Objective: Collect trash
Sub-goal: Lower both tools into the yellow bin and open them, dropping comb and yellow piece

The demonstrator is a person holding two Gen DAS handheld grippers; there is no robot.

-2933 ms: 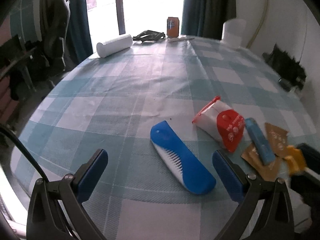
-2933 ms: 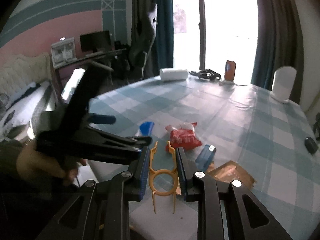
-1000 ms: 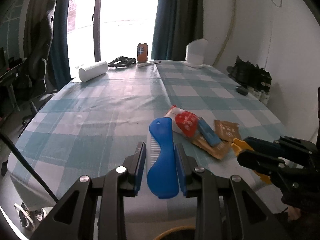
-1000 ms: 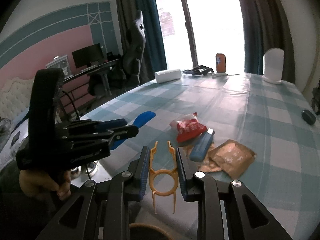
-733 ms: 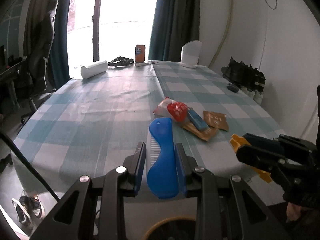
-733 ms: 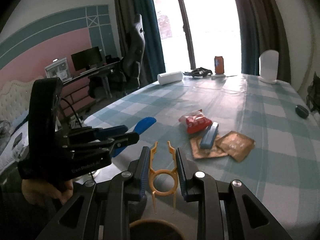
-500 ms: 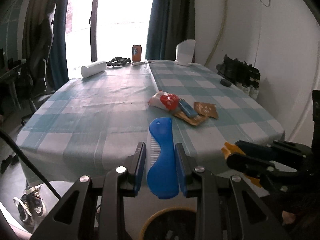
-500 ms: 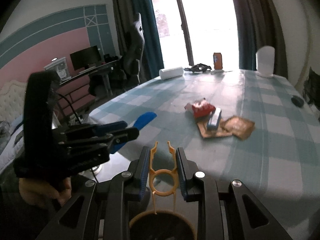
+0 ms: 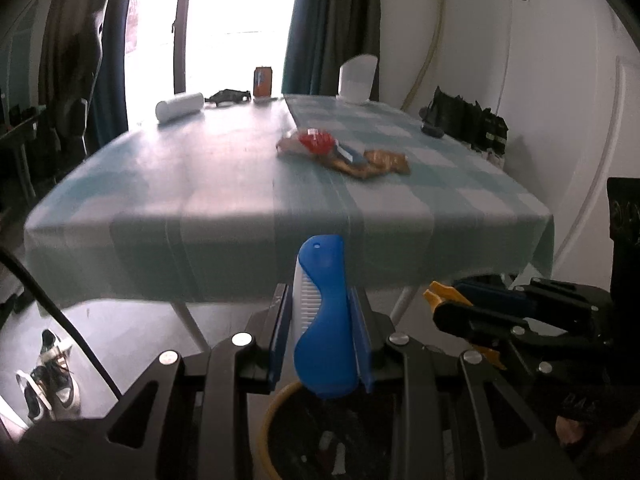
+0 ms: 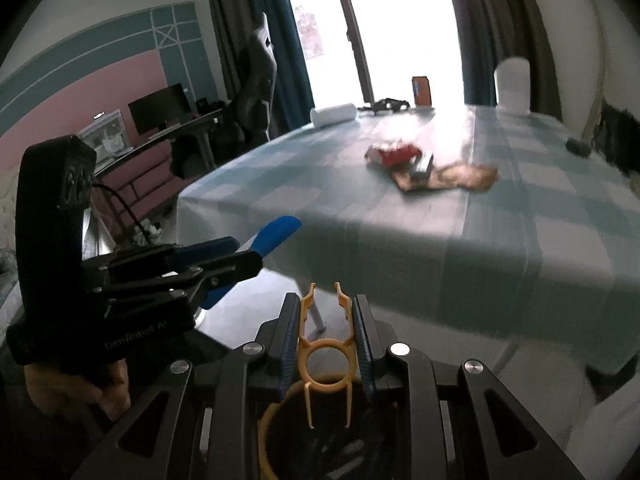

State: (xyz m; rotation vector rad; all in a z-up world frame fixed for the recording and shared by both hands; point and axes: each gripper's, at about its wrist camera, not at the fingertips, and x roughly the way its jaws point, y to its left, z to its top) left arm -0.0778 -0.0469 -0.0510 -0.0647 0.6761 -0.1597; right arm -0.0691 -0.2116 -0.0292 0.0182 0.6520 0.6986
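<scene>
My left gripper is shut on a blue and white comb, held off the table's near edge above a yellow-rimmed trash bin. My right gripper is shut on a yellow plastic clip above the same bin. The left gripper with the comb shows at left in the right wrist view; the right gripper shows at right in the left wrist view. A red and white wrapper, a blue packet and brown sachets lie on the checked table.
A white roll, an orange can, a black object and a white container stand at the table's far end. A black mouse lies at the right edge. Shoes lie on the floor at left.
Both grippers have drawn back from the table and lowered, still holding the comb and the clip. The table edge now stands ahead, and the bin fills more of the bottom of each view.
</scene>
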